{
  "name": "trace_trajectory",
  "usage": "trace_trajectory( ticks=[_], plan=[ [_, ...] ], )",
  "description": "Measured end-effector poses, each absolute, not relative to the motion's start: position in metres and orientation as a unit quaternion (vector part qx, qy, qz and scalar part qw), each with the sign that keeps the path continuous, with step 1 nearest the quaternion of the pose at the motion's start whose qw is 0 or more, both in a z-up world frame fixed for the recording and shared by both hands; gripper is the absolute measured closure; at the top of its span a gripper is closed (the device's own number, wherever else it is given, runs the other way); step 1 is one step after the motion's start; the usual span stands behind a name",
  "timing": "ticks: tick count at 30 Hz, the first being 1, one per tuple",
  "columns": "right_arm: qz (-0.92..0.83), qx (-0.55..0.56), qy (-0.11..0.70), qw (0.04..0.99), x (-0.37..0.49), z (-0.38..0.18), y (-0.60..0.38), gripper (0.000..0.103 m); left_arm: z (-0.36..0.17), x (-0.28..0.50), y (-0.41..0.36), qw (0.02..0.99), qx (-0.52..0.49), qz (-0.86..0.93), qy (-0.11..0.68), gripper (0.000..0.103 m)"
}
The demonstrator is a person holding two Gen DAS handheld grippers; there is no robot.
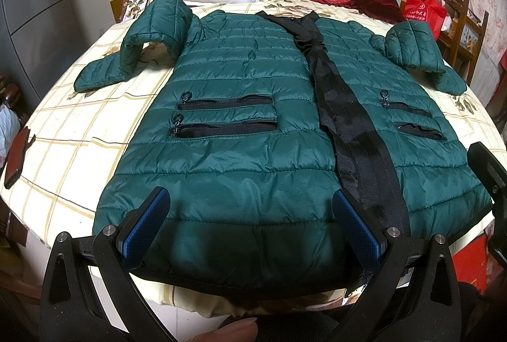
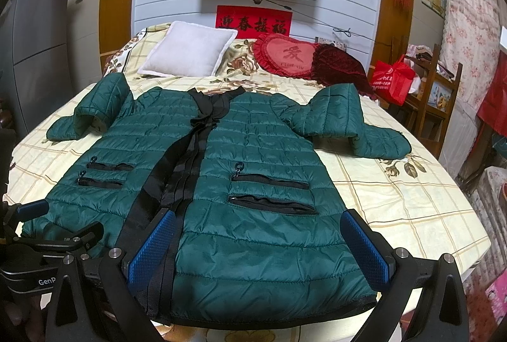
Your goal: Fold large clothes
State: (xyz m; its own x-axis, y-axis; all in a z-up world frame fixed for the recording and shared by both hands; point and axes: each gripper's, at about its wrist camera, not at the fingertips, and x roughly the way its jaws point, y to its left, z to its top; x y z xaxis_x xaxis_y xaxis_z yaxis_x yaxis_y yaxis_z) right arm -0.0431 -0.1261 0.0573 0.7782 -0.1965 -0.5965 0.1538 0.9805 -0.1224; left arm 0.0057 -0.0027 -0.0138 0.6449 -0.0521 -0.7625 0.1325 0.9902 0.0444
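Spread flat, front up, on the bed [image 1: 73,132]: green jacket [image 1: 240,126], sleeves bent outward. Poised over its hem, left gripper [image 1: 250,218] and right gripper [image 2: 256,243], both wide apart, clamping nothing.

Right wrist view. The right gripper [image 2: 256,242] is spread wide, its blue-padded fingers [image 2: 152,250] straddling the hem of a green quilted jacket [image 2: 253,215] lying front-up on the bed [image 2: 412,202]. The black front placket [image 2: 177,183] runs just inside the left-hand finger; two zip pockets [image 2: 271,193] lie directly ahead between the fingers. Both sleeves are folded back at the elbow. The left gripper [image 2: 38,228] appears at the left-hand edge, over the hem. Beyond the collar lie a white pillow [image 2: 190,48] and a red heart cushion [image 2: 290,56].
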Motion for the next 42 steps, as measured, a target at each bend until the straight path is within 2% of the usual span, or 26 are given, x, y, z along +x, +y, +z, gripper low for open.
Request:
trace_trajectory(
  ticks=[42],
  plan=[
    [-0.094,-0.033,0.320,0.942,-0.0432,0.0564,-0.1271,0.000,-0.0145,0.0045,-0.0034,0.905,0.045,-0.052,0.420,0.000]
  ],
)
